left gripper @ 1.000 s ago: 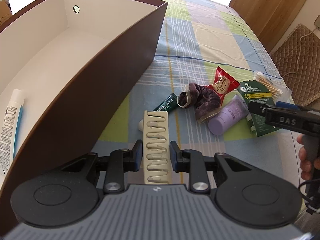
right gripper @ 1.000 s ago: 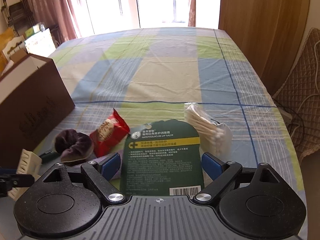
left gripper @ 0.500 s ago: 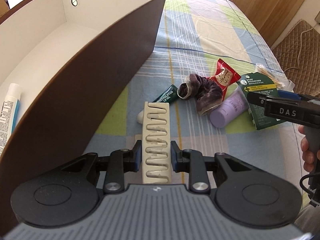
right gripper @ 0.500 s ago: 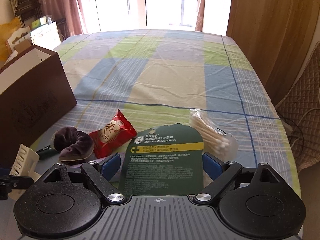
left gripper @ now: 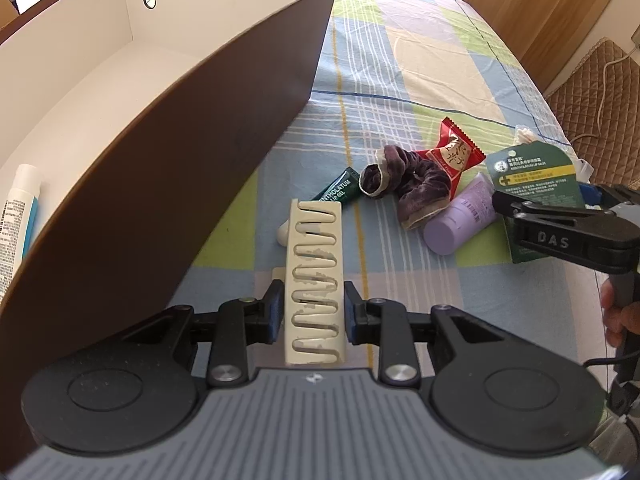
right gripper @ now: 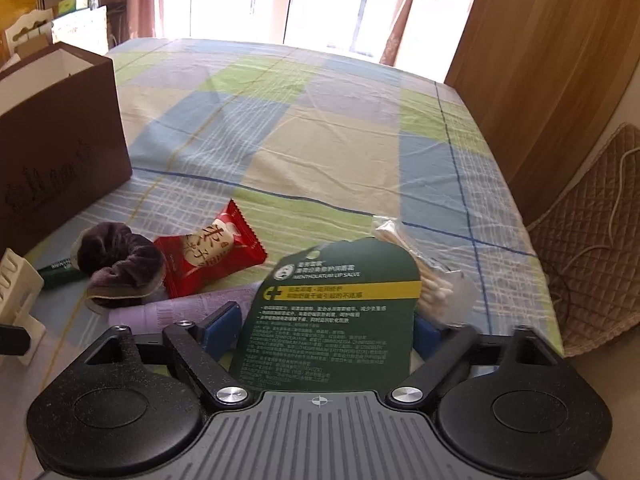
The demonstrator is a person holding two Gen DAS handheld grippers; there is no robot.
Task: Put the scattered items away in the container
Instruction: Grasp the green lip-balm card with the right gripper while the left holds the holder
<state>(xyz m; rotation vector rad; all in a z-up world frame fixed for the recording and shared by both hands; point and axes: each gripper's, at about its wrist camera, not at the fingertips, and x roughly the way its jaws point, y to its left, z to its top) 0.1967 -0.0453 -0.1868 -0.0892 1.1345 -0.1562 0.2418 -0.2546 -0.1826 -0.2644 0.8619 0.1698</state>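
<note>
While its two blue-padded fingers press in on either side of a cream hair clip (left gripper: 315,280), the left gripper (left gripper: 311,307) holds that clip pointing forward, its far end reaching out over the checked cloth (left gripper: 404,64) of the counter. Just left of it rises the brown wall of the container (left gripper: 168,152), an open box with a white interior where a white-and-blue tube (left gripper: 18,208) lies on the floor. Beyond the clip's tip sit a dark green lip gel tube (left gripper: 338,190), a purple velvet scrunchie (left gripper: 412,180), a red snack packet (left gripper: 454,152) and a lilac tube (left gripper: 464,220), bunched close together. The right gripper (right gripper: 326,332) straddles a dark green lip salve card (right gripper: 332,320); its pads sit at the card's edges, and it appears to be pinching the card, though the right pad is partly hidden and blurred. Behind the card lies a clear pack of cotton swabs (right gripper: 428,276), partly covered by it. A hand (left gripper: 620,316) grips the handle of the right gripper at the edge of the left wrist view.
</note>
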